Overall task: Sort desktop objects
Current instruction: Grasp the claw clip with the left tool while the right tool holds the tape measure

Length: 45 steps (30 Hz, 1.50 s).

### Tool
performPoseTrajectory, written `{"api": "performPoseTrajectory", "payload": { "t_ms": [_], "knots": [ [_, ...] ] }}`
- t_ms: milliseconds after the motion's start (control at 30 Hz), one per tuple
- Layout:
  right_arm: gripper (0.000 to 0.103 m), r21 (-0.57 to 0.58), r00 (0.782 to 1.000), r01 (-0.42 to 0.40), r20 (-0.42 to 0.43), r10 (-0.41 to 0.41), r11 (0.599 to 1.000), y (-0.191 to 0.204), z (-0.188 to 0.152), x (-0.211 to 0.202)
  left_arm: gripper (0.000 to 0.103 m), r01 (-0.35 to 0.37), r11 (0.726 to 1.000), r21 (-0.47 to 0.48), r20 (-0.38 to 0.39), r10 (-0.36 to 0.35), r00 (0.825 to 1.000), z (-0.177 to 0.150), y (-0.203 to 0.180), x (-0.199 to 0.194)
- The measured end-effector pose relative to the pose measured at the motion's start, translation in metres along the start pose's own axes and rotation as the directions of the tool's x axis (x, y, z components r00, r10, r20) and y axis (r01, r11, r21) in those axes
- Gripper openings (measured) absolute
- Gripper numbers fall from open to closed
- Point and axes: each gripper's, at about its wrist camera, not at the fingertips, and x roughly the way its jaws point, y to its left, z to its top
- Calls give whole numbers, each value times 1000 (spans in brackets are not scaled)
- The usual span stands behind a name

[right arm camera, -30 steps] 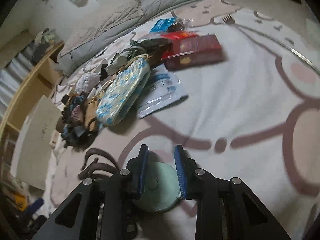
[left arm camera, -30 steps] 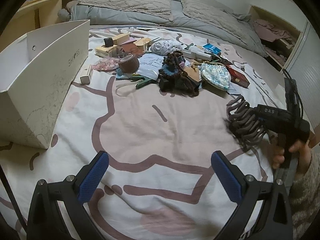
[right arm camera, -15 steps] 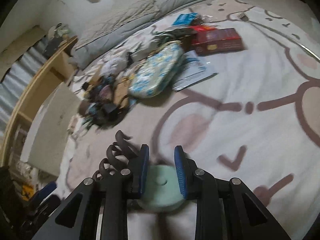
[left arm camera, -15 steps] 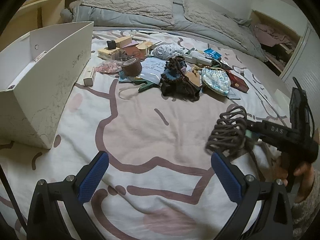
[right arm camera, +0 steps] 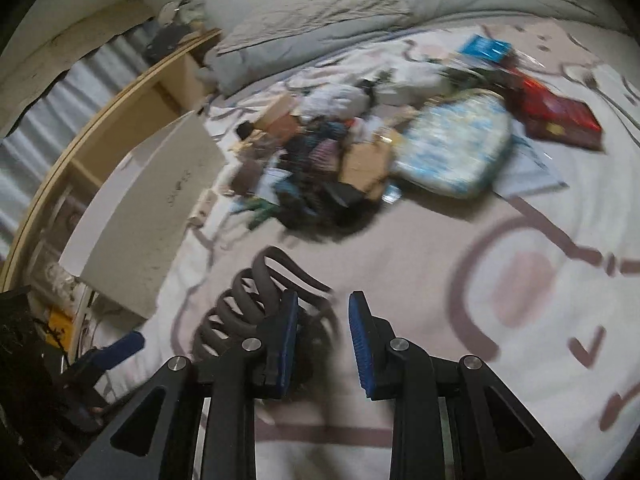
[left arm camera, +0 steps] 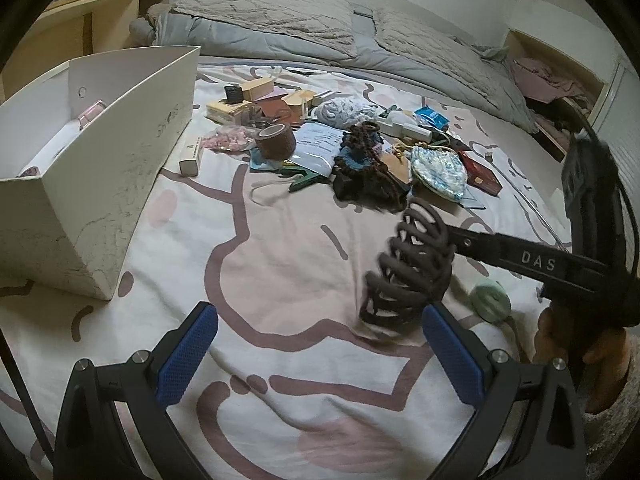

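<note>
A large brown hair claw clip (left arm camera: 408,268) hangs in the air at the tip of my right gripper (right arm camera: 323,332), above the patterned bedsheet. In the right wrist view the clip (right arm camera: 248,304) sits against the left finger and the jaws stand a little apart; what holds it is hidden. My left gripper (left arm camera: 316,356) is open and empty low over the sheet. A white open box (left arm camera: 104,152) stands at the left. A pile of small objects (left arm camera: 352,156) lies beyond.
A pale green round item (left arm camera: 490,300) lies on the sheet below the right gripper. The pile includes a brown tape roll (left arm camera: 276,142), a floral pouch (left arm camera: 438,172) and a red box (left arm camera: 482,172). A grey duvet (left arm camera: 360,40) lies behind. A wooden shelf (right arm camera: 120,120) stands behind the box.
The right gripper has carried the claw clip left toward the left gripper and the box. The green round item, seen between its fingers earlier, now lies on the sheet.
</note>
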Motion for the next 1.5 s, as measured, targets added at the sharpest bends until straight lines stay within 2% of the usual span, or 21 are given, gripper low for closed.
{"api": "performPoseTrajectory", "payload": {
  "t_ms": [200, 467, 700, 933, 1067, 1233, 1367, 1433, 1467, 1500],
  "knots": [
    [28, -36, 999, -38, -5, 38, 999, 20, 11, 12, 103, 7, 1000, -11, 3, -7, 1000, 1, 6, 1],
    [28, -34, 999, -47, 14, 48, 998, 20, 25, 7, 103, 3, 1000, 20, 33, -4, 999, 3, 2, 4],
    [28, -60, 999, 32, 26, -31, 998, 4, 14, -10, 103, -33, 994, 107, 71, 25, 997, 10, -7, 14],
    [28, -87, 988, 155, 25, -153, 984, -20, -22, -33, 103, 52, 998, 42, 9, -53, 999, 13, -4, 38],
    [29, -91, 967, 252, 71, -246, 963, -29, -39, -49, 103, 40, 998, 42, -10, -40, 999, 13, -8, 51],
    [29, -32, 962, 266, 75, -263, 963, -39, -48, -58, 103, 2, 997, 82, -10, -1, 1000, 11, -14, 64],
    [29, -37, 962, 267, 75, -264, 963, -37, -58, -56, 103, -30, 992, 119, -6, 31, 1000, 11, -18, 75],
    [41, -47, 963, 262, 77, -258, 964, -34, -63, -55, 103, -47, 990, 136, -6, 49, 999, 8, -19, 79],
    [61, -55, 963, 262, 81, -257, 964, -31, -64, -55, 103, -51, 988, 142, -4, 53, 999, 8, -19, 80],
    [72, -61, 961, 268, 92, -262, 961, -29, -66, -55, 103, -53, 988, 145, -3, 54, 999, 7, -19, 81]
  ]
}}
